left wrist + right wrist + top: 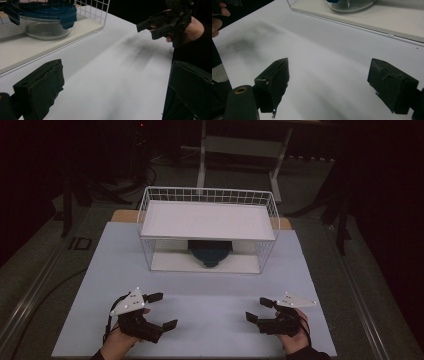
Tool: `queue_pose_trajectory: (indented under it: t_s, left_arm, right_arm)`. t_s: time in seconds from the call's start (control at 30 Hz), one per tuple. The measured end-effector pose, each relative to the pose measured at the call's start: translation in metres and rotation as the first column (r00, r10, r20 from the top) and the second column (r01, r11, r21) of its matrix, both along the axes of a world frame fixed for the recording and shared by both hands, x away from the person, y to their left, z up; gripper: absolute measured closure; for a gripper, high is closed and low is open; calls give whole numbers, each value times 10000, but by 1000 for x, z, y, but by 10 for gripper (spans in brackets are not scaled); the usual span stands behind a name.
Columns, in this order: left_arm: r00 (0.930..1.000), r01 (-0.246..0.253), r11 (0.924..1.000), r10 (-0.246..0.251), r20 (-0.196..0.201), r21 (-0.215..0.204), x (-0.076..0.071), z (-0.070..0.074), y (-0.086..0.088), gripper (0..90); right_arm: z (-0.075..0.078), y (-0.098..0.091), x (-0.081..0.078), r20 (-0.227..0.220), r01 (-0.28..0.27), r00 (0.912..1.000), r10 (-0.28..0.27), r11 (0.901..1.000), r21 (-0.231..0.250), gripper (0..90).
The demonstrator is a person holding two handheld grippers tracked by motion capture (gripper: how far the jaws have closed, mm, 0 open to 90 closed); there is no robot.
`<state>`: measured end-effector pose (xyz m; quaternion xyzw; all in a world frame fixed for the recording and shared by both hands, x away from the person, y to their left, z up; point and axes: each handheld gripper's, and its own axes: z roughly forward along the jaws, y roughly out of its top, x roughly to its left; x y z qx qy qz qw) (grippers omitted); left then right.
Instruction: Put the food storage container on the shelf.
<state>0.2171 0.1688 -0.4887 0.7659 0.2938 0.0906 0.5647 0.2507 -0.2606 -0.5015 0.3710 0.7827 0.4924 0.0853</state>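
A clear glass bowl with a blue clip lid (pixel 210 252) (pixel 46 28) (pixel 350 5) stands on the white lower board (pixel 170 262) of a white wire rack (pixel 150 205), under its white top shelf (pixel 207 220). My left gripper (pixel 161 310) (pixel 115 87) is held low over the front left of the white table sheet (pixel 210 285), open with nothing between its jaws. My right gripper (pixel 259 310) (pixel 333 80) is at the front right, open too and holding nothing. In the left gripper view the right gripper (pixel 162 23) appears at the upper right. Both are well short of the rack.
The rack's front side is open toward me, with wire mesh on its sides and back. A bare stretch of sheet lies between the grippers and the rack. Dark floor, cables and a pale frame (pixel 240 145) surround the table. A hand (pixel 217 21) is at the right gripper view's corner.
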Motion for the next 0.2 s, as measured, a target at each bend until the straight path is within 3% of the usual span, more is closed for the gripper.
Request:
queue_pose_trajectory:
  t_s: [0.2]
  left_arm:
    - [9999, 60, 9999, -62, 117, 137, -1, 0, -1, 1]
  right_arm:
    - [-1, 1, 0, -50, -74, 10000, 74, 10000, -33, 173]
